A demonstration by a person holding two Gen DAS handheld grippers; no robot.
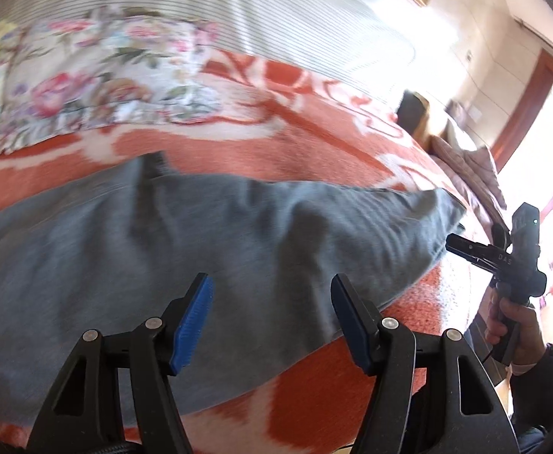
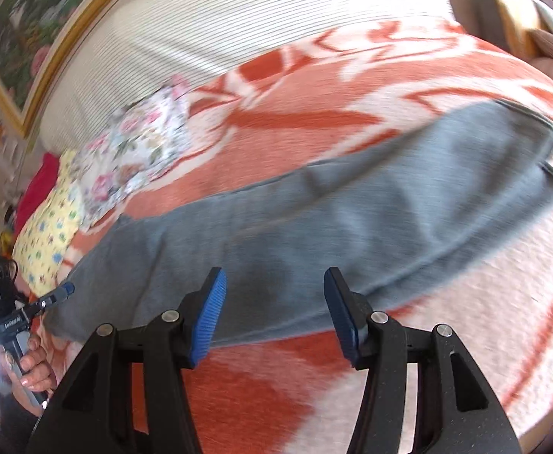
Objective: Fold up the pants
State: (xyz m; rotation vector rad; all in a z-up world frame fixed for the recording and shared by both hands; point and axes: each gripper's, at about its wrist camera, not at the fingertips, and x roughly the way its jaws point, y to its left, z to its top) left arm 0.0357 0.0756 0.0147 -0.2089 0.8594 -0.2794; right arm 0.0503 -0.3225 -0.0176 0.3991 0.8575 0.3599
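Grey pants (image 1: 185, 234) lie stretched out along an orange and white blanket (image 1: 314, 136) on a bed; they also show in the right wrist view (image 2: 352, 212). My left gripper (image 1: 270, 321) is open and empty, hovering above the pants' near edge. My right gripper (image 2: 274, 314) is open and empty, above the near edge around the middle of the pants. In the left wrist view the right gripper (image 1: 454, 244) is held just off the pants' right end. In the right wrist view the left gripper (image 2: 62, 289) is by the pants' left end.
A floral pillow (image 1: 98, 79) and a yellow patterned pillow (image 2: 47, 227) lie at the bed's left end. A striped white headboard (image 1: 238, 3) runs behind. A framed picture (image 2: 30, 26) hangs above. A bright window (image 1: 541, 174) is at the right.
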